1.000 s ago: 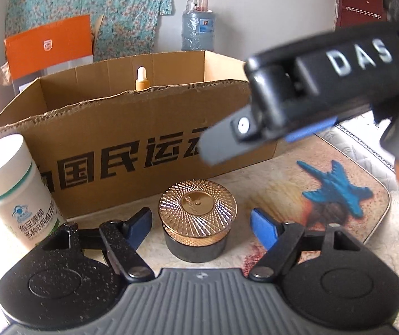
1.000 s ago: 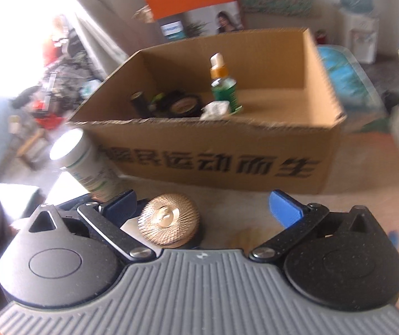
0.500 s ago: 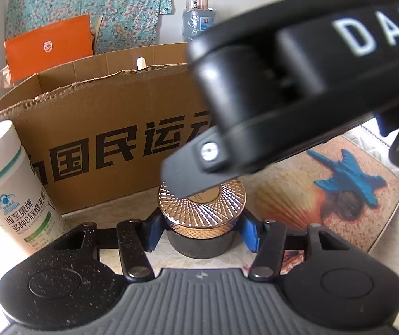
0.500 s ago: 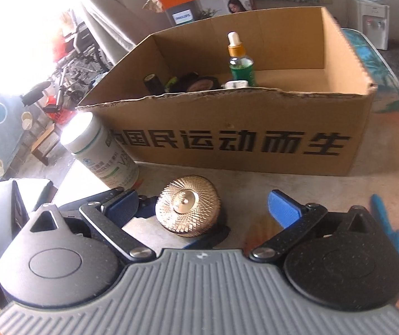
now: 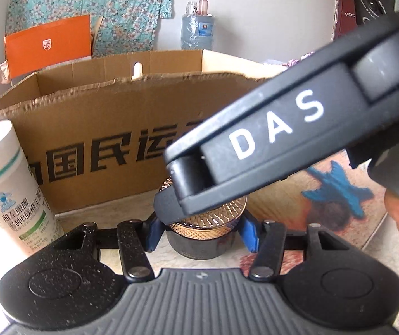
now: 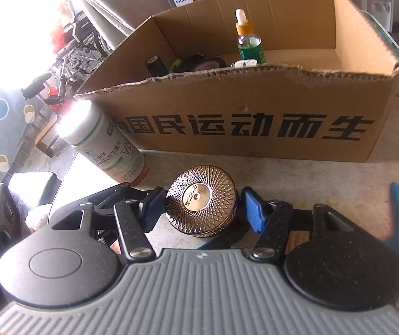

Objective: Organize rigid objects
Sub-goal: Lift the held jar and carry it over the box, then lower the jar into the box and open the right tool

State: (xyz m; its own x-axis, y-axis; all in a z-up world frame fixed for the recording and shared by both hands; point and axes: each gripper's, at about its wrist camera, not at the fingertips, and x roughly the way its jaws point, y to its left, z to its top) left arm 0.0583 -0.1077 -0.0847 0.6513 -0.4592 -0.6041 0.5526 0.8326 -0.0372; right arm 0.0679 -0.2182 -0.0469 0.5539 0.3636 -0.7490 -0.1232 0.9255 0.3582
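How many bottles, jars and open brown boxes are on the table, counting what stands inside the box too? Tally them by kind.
Bottles: 2, the white pill bottle and the green dropper bottle
Jars: 1, the gold-lidded jar
Open boxes: 1, the brown box
Total: 4
Other things inside the box are too hidden to sort.

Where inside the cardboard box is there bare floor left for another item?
The box floor is bare on its right half, between the dropper bottle and the right wall. The left half is crowded with a black cylinder and other items.
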